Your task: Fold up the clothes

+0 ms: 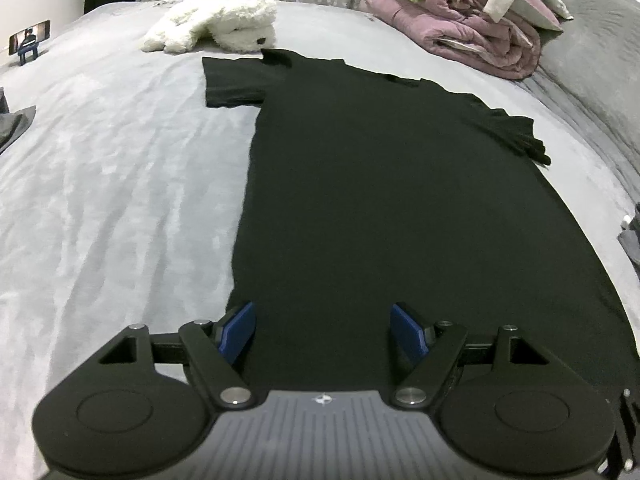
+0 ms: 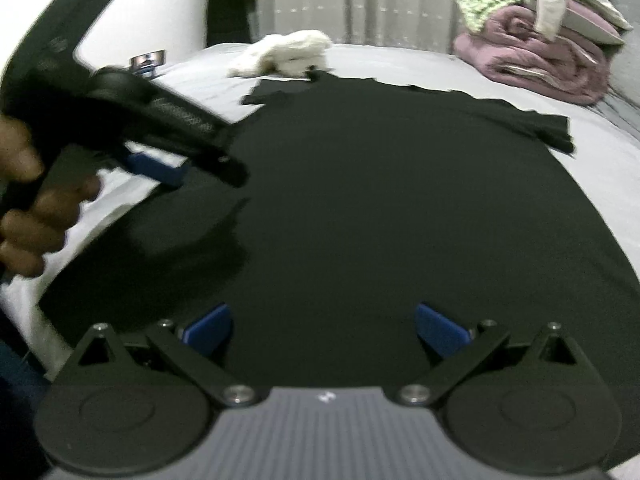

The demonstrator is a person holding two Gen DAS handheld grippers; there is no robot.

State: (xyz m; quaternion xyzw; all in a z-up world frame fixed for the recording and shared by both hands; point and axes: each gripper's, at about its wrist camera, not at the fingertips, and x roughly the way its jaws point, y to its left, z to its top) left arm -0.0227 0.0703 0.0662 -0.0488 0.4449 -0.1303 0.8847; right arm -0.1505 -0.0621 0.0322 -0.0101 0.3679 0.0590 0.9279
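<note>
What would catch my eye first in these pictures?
A black T-shirt lies spread flat across the grey bed, filling most of both views. Beyond its collar lies a white plush toy, with a rolled pink quilt to its right. Both grippers, left and right, are open over the hem.

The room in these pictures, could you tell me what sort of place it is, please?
Most likely a bedroom: a black T-shirt lies flat on a grey bedspread, with a white plush toy and rolled pink bedding behind.
</note>
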